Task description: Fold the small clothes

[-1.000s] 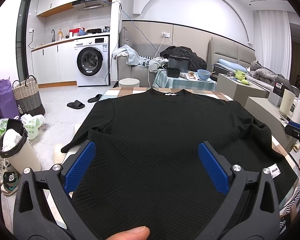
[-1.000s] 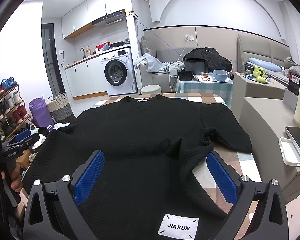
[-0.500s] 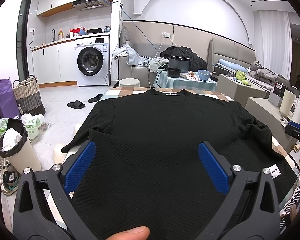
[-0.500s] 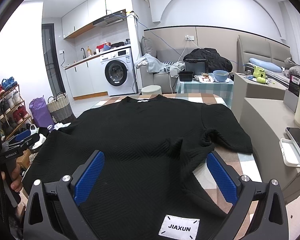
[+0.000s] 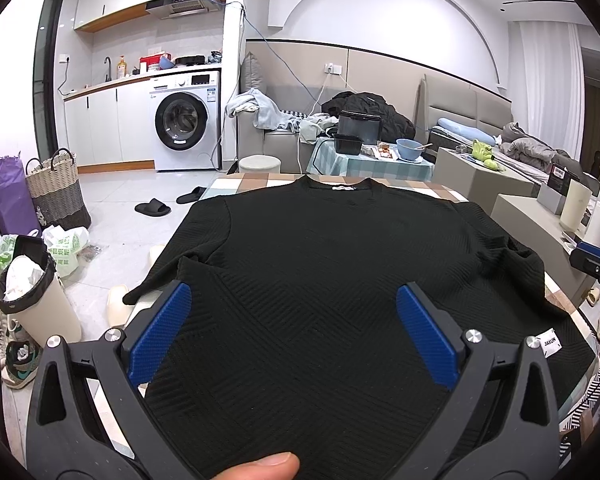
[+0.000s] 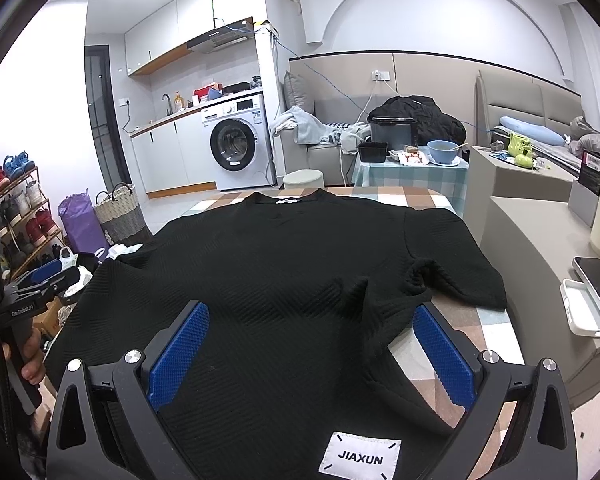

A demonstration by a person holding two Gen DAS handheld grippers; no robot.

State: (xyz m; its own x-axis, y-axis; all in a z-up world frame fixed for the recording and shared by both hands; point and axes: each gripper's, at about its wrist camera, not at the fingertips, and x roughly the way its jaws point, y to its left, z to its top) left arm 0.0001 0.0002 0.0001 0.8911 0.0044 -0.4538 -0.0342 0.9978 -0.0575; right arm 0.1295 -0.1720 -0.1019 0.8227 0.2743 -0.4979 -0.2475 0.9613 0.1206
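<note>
Nearest in the left wrist view, a thumb tip (image 5: pixel 266 467) at the bottom edge, and the left gripper (image 5: pixel 293 332) spread wide, its blue pads (image 5: pixel 160 334) well apart above dark cloth and pinching nothing. In the right wrist view, the right gripper (image 6: pixel 311 354) likewise spread wide and grasping nothing, hovering over the near hem. Directly under both, a black textured short-sleeved top (image 5: pixel 332 280), laid flat on a table with a checked cloth (image 6: pixel 456 344), hem toward the cameras, neckline at the far end. Near the hem, a white sewn label reading JIAXUN (image 6: pixel 360 458), between the right gripper's arms. Right sleeve (image 6: pixel 452 264) lying on the table with a rumpled fold beside it; left sleeve (image 5: pixel 168 264) draping over the table's left edge. At the far left of the right wrist view, a hand (image 6: pixel 24 360) wrapped around the black handle of the other gripper. Beyond the table to the left, on a pale tiled floor, a lined waste bin (image 5: pixel 32 296), plastic bags, a woven basket (image 5: pixel 56 188), a purple bag (image 5: pixel 8 192) and black slippers (image 5: pixel 152 208); a shoe rack (image 6: pixel 16 208) against the left wall. Farther back, a white front-loading washing machine (image 5: pixel 184 120) under a kitchen counter, a small table with a blue bowl (image 5: pixel 410 148) and black containers, a beige sofa heaped with clothes. Far right, a bed with grey bedding.
</note>
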